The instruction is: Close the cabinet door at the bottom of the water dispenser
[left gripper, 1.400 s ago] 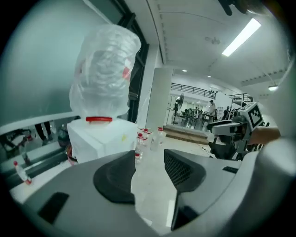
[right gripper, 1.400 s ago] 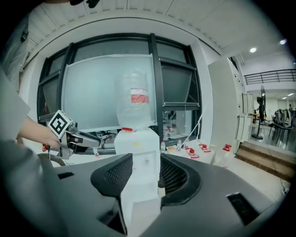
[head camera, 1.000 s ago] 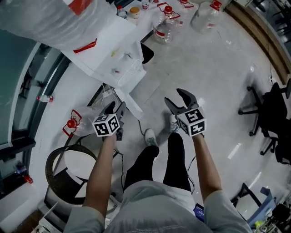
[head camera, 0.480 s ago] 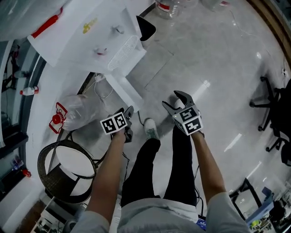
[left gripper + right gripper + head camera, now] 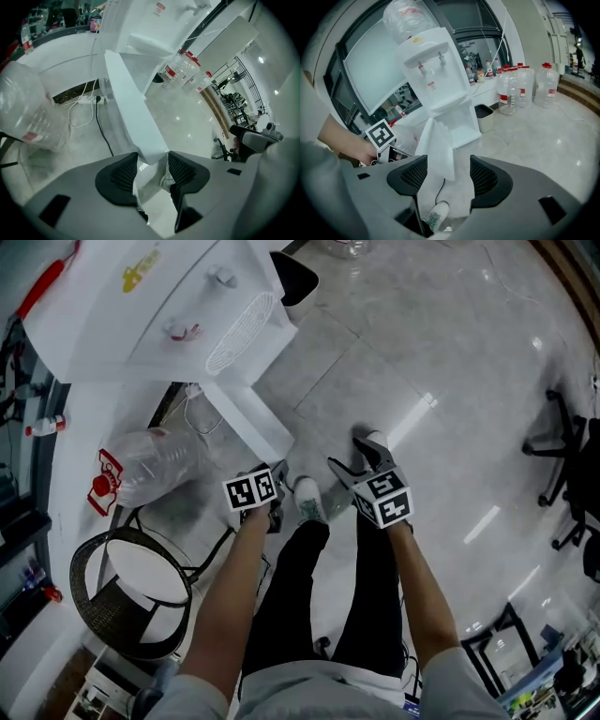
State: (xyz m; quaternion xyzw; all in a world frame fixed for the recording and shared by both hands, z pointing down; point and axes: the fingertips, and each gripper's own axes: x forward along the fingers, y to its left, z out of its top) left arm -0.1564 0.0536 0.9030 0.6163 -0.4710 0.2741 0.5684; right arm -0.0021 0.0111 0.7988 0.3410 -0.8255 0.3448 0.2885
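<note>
Head view: the dispenser (image 5: 159, 315) is found at 11 o'clock of the hands, and its door (image 5: 246, 423) is swung out from the base, free edge toward 5 o'clock.
Task's thing: the door is open and not yet pushed; its free corner lies just at 12 o'clock of the left gripper (image 5: 152, 171).
Left gripper: jaws are set fairly wide and have just been narrowed a little. Nothing is pressed between the pads. The door's lower corner is seen past the gap, and contact cannot be confirmed.
Right gripper (image 5: 354, 454): jaws are spread fully and have just been opened. Nothing is held; the door, the floor and a shoe (image 5: 436, 218) are seen through the gap.
Reason for placing: both grippers are judged to be held low by the free edge so that the panel can be pushed shut; parted jaws suit a push, not a grip.
Cabinet (image 5: 461, 123): white inside; contents are not made out.
Top bottle (image 5: 405, 18): clear, seated upturned on the dispenser; its level cannot be told.
Floor bottle (image 5: 150, 465): clear, laid on its side at 9 o'clock of the left gripper, seemingly empty.
Bottles (image 5: 520, 89): a red-capped row at 3 o'clock of the dispenser.
Bin (image 5: 484, 115): set just beside the dispenser; contents are hidden.
Cable (image 5: 101, 131): trailed on the floor behind the door, and judged a possible snag.
</note>
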